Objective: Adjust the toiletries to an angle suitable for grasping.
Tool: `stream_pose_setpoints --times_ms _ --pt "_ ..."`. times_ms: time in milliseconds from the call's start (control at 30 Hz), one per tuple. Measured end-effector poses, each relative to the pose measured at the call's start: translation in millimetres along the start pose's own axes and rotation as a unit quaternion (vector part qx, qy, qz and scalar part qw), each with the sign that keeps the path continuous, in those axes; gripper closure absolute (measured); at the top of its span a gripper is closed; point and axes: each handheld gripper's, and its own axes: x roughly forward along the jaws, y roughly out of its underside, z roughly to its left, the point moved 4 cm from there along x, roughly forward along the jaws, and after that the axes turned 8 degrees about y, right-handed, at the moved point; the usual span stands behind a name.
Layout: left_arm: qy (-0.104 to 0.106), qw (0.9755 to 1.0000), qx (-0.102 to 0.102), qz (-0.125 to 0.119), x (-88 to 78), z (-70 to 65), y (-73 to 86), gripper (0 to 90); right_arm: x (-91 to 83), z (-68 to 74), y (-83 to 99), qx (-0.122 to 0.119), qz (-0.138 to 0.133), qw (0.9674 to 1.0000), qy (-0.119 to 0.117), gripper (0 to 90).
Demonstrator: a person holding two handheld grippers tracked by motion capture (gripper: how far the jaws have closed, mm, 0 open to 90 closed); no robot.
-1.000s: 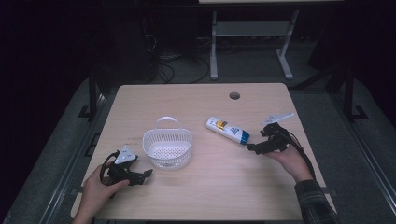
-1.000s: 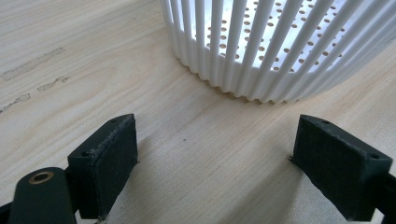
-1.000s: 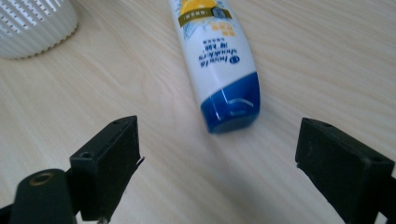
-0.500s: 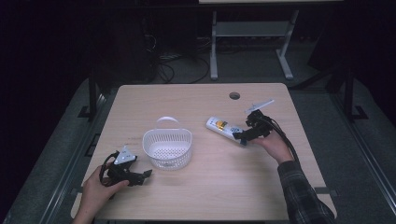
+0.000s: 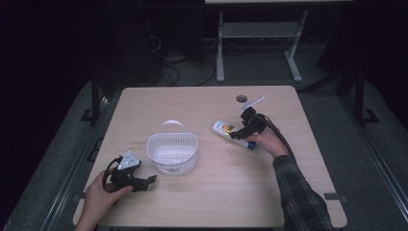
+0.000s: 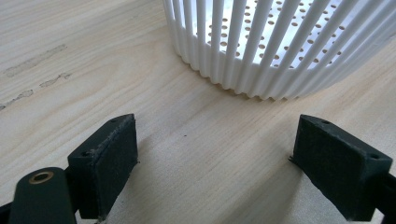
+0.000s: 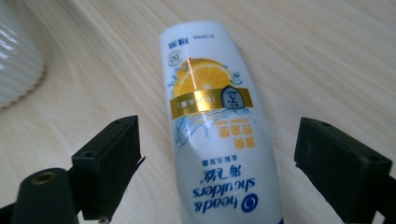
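The right gripper [image 5: 239, 131] sits over the white shampoo tube [image 5: 232, 134] on the far right part of the wooden table [image 5: 207, 192], held by the person's right hand [image 5: 265, 143]. In the right gripper view its jaws stand wide apart with the shampoo tube [image 7: 217, 140] lying flat between them, its body running straight ahead from the gripper; neither jaw touches it, and bare table shows on both sides of the tube. Its lemon picture and gold band lie ahead of the jaw tips, and the tube's blue cap end [image 5: 250, 145] lies back under the hand. The white basket [image 7: 16, 56] edges in ahead and to the left of this gripper. The left gripper [image 5: 150, 180] rests low at the near left of the table in the person's left hand [image 5: 98, 195], its jaws also spread wide with nothing but table grain between them. The white basket [image 6: 280, 44] stands just ahead of its jaw tips, slightly to the right, close but not touching; its ribbed wall and perforated floor are plain to see. In the high view the basket [image 5: 172, 153] stands upright between the two grippers, its handle [image 5: 172, 125] on the far side.
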Motion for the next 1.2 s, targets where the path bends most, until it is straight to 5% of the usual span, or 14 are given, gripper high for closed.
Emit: stream_pose_setpoints --times_ms 567,833,1200 --pt "0.0 1.0 0.0 0.0 -0.5 -0.4 0.5 13.1 39.5 3.6 -0.6 -0.017 0.056 0.9982 0.01 14.8" --pt "0.0 1.0 0.0 0.0 -0.5 -0.4 0.5 13.1 37.2 4.5 -0.1 -0.03 0.055 0.9979 0.014 29.4" --pt "0.0 1.0 0.0 -0.001 -0.4 -0.4 0.5 13.0 23.6 9.1 2.6 -0.032 0.059 0.9976 0.017 30.0"
